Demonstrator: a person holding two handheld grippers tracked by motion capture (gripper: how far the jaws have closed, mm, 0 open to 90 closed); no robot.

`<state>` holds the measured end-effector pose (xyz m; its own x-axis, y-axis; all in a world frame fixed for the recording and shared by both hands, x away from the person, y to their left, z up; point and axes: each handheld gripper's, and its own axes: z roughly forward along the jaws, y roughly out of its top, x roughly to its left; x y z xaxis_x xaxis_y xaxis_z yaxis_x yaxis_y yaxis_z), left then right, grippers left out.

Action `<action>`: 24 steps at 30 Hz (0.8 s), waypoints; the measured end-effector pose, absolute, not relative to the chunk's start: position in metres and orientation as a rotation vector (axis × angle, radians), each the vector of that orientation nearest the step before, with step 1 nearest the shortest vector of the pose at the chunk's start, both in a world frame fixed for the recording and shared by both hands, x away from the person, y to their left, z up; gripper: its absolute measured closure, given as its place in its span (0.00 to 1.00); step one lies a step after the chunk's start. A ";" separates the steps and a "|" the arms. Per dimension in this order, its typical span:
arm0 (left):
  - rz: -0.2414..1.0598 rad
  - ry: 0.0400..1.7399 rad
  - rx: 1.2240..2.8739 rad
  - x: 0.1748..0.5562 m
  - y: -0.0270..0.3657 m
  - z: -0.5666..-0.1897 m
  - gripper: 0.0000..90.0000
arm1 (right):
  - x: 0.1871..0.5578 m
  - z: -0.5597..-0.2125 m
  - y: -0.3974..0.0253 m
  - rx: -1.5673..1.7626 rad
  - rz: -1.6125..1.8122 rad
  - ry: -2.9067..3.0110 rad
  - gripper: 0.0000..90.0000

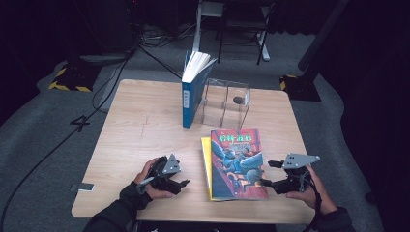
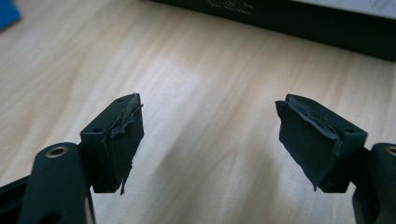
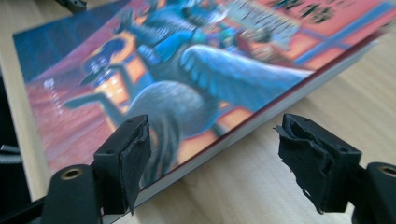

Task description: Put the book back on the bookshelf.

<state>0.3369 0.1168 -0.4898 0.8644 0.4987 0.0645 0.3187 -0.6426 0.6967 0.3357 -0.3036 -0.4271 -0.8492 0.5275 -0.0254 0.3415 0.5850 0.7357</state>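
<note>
Since the colourful paperback (image 1: 238,163) lies flat at the bench's (image 1: 140,130) five o'clock, stiff-spined but floppy and glossy, I judge its right edge the best hold for my right hand-held gripper (image 1: 265,182), gaping empty alongside, like the left hand-held gripper (image 1: 183,183).

Dark lab/studio: grey carpet (image 1: 43,125), floor cables (image 1: 63,140), taped stand bases (image 1: 72,77).
</note>
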 end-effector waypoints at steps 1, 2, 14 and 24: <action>0.321 0.581 2.325 0.336 0.115 -0.491 0.25 | 0.335 -0.428 -0.301 0.711 1.109 2.600 0.28; 0.304 0.576 2.328 0.335 0.114 -0.492 0.25 | 0.335 -0.429 -0.300 0.714 1.100 2.612 0.27; 0.254 0.560 2.347 0.337 0.102 -0.500 0.24 | 0.355 -0.441 -0.299 0.842 1.194 2.741 0.18; 0.213 0.568 2.316 0.343 0.101 -0.504 0.20 | 0.355 -0.437 -0.293 0.771 1.153 2.737 0.17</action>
<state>0.3426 0.1015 -0.5045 0.8887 0.4584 -0.0123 0.3377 -0.6361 0.6938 0.3546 -0.2927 -0.4368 -0.8711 0.4754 0.1232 0.4203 0.5917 0.6879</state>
